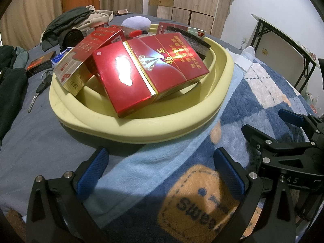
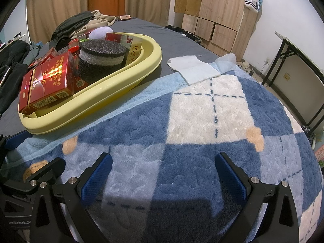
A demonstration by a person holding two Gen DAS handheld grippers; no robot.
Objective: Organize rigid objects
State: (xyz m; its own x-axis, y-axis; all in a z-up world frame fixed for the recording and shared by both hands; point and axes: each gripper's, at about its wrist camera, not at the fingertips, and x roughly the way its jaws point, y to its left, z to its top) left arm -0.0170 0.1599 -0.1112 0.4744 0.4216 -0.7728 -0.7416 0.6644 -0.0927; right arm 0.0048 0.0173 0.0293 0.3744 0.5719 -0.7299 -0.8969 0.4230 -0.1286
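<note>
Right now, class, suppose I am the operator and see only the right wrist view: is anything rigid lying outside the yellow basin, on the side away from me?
Observer: Yes. A bunch of keys lies on the grey sheet beside the yellow basin, outside it.
Operator: Anything else out there?
Observer: A dark box lies on the sheet just beyond the keys.
Operator: Is the left gripper free to fetch them?
Observer: The left gripper is open and holds nothing, over the blanket.
</note>
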